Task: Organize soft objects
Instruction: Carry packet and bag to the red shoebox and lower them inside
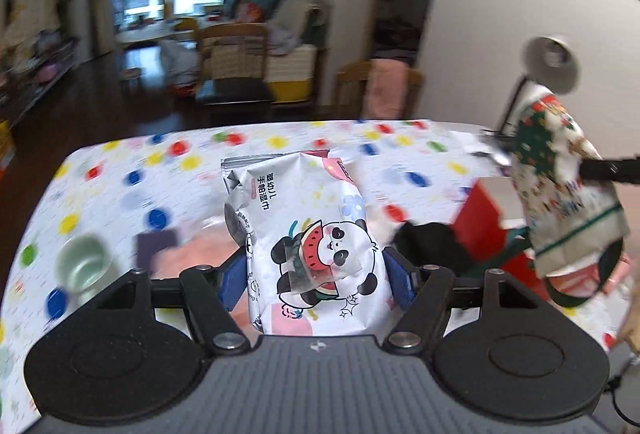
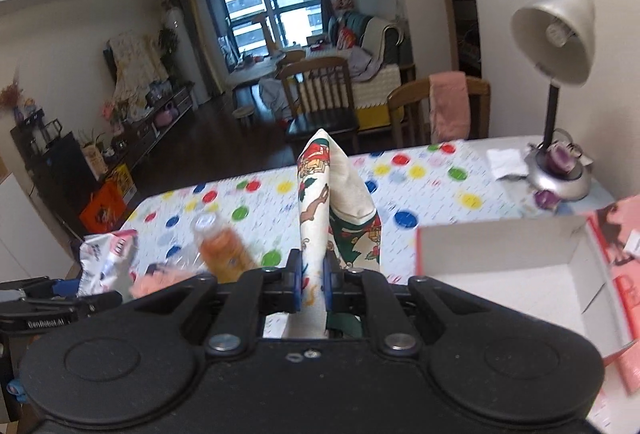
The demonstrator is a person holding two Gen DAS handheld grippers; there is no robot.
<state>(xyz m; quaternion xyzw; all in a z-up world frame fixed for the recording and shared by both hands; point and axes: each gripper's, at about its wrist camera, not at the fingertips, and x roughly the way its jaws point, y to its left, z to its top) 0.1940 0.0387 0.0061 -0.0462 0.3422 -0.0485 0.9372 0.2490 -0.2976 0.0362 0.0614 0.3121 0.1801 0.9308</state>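
While both hands are up off the spotted tablecloth, each one has a soft thing in its grip. The left gripper is clamped on a pack of wet wipes, pads pressing its sides, the pack standing lengthwise along the fingers, pointing away. The right gripper is pinched nearly closed on a Christmas-print cloth, which sticks up and forward in a folded peak. Now look where the open white box sits: just to the right of the right gripper, below it, red rim facing us. From the left wrist view the cloth hangs right over that box. So the right hand is clearly nearer; I'd expect the cloth in first, the wipes crossing over after.
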